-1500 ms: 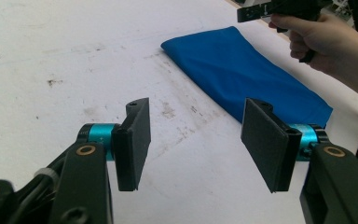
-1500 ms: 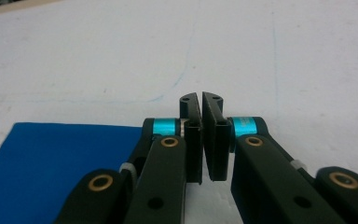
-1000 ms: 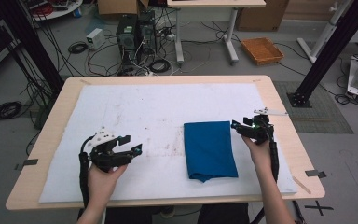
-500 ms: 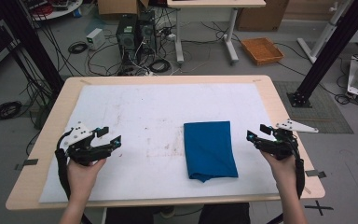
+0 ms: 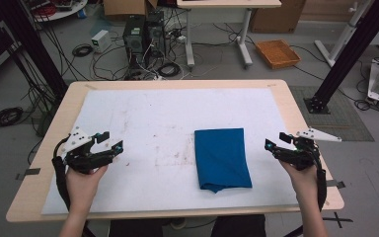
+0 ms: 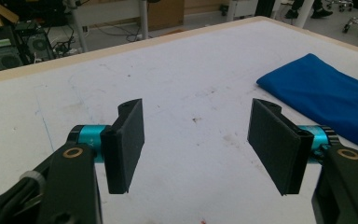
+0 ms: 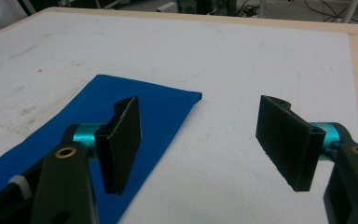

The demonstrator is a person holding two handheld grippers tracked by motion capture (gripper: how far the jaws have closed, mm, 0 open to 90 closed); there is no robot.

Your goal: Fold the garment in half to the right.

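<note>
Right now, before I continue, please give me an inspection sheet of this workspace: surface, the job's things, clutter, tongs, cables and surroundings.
Surface: wooden table covered by a white mat with faint brownish stains.
Job's things: one folded blue cloth lying flat on the mat, right of centre, touched by neither tongs.
Clutter: nothing seen on the mat besides the cloth.
Tongs: left tongs open, held over the mat's left part; right tongs open, held near the mat's right edge, beside the cloth.
Cables: a black cable trails from each tongs along the forearm; many loose cables on the floor behind the table.
Surroundings: computer towers, an orange tray on the floor, black frame posts.
</note>
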